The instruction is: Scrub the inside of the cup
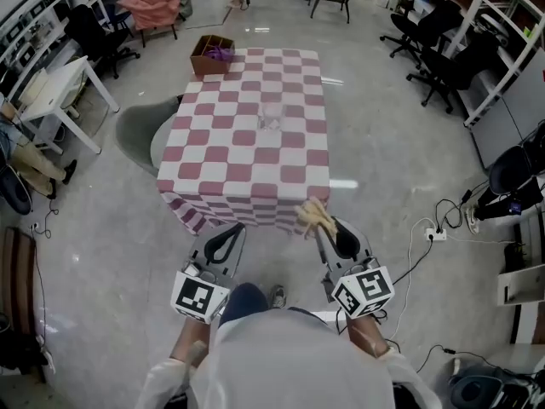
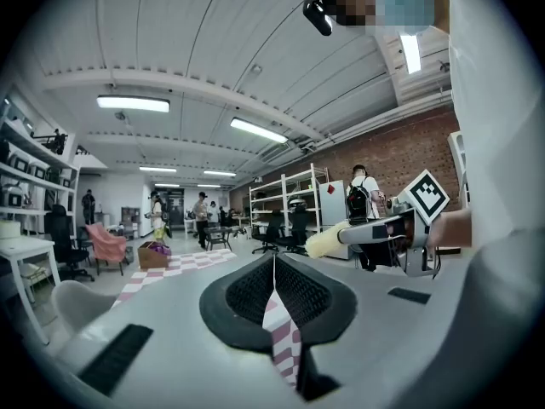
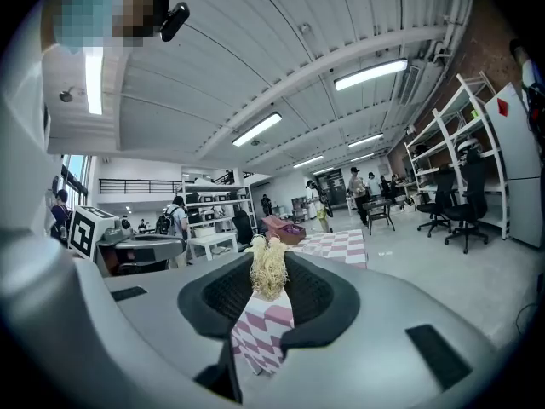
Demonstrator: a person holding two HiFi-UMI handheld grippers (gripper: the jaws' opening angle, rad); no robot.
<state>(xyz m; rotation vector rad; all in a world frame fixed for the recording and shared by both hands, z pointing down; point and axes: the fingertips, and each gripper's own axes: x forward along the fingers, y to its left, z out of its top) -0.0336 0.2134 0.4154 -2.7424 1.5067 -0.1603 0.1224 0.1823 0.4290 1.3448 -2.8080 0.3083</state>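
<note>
A small clear cup (image 1: 270, 119) stands near the middle of the pink-and-white checked table (image 1: 213, 156). Both grippers hang in front of the table's near edge, well short of the cup. My left gripper (image 1: 232, 227) is shut with nothing between its jaws; in its own view the jaw tips (image 2: 274, 259) meet. My right gripper (image 1: 324, 227) is shut on a pale yellow fibrous scrubber (image 1: 313, 216), which sticks up from the jaw tips (image 3: 268, 273) in the right gripper view. The left gripper view shows the scrubber (image 2: 327, 241) from the side.
A brown box (image 1: 211, 55) with something purple inside sits at the table's far left corner. A grey chair (image 1: 140, 135) stands left of the table, black office chairs (image 1: 438, 37) at the far right, and cables (image 1: 434, 228) lie on the floor to the right. People stand in the distance.
</note>
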